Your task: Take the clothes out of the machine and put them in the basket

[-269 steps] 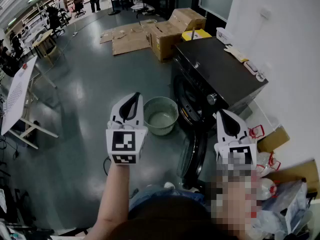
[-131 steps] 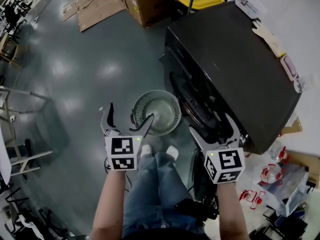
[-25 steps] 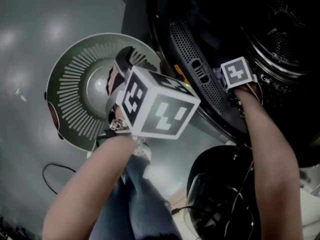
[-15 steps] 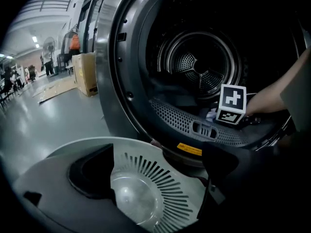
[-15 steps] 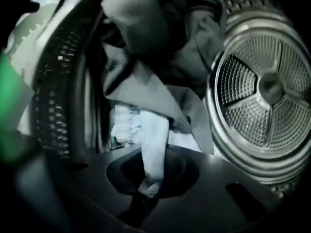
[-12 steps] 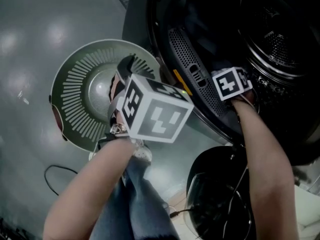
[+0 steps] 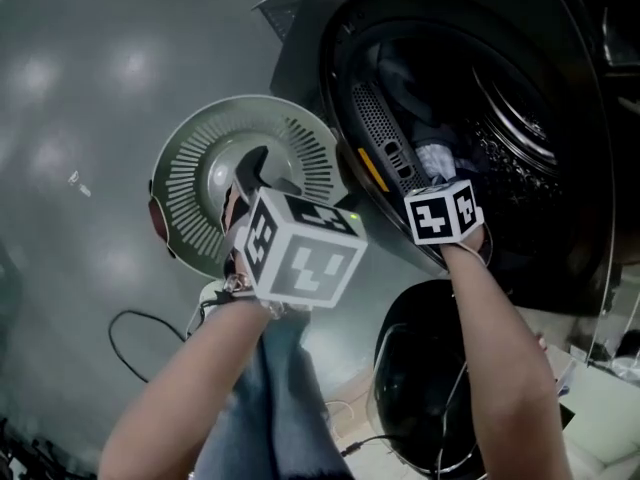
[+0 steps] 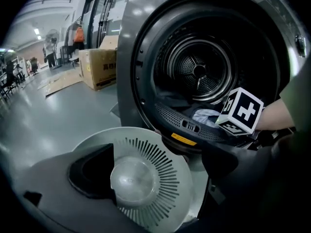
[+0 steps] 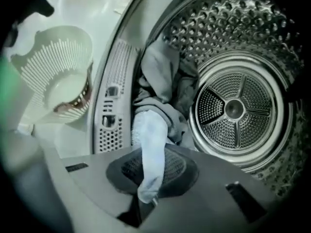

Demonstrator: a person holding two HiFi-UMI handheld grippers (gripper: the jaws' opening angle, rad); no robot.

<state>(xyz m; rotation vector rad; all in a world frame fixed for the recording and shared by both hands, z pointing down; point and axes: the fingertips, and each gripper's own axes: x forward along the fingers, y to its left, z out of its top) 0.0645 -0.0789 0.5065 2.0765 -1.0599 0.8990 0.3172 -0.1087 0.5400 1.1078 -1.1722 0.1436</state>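
**Right tool** (image 9: 142, 201), reaching into the machine (image 7: 585, 148), is clenched on a hanging fold of a pale blue garment (image 9: 148, 144). Grey clothes (image 9: 163, 72) lie behind it at the front of the drum (image 9: 233, 108). **Left tool** (image 8: 158, 154), jaws spread and released, hovers over the basket (image 7: 185, 168), which stands on the floor (image 7: 80, 88) just beside the door opening.

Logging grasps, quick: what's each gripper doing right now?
Left gripper: open, empty, above the basket.
Right gripper: shut on a pale blue garment in the drum.
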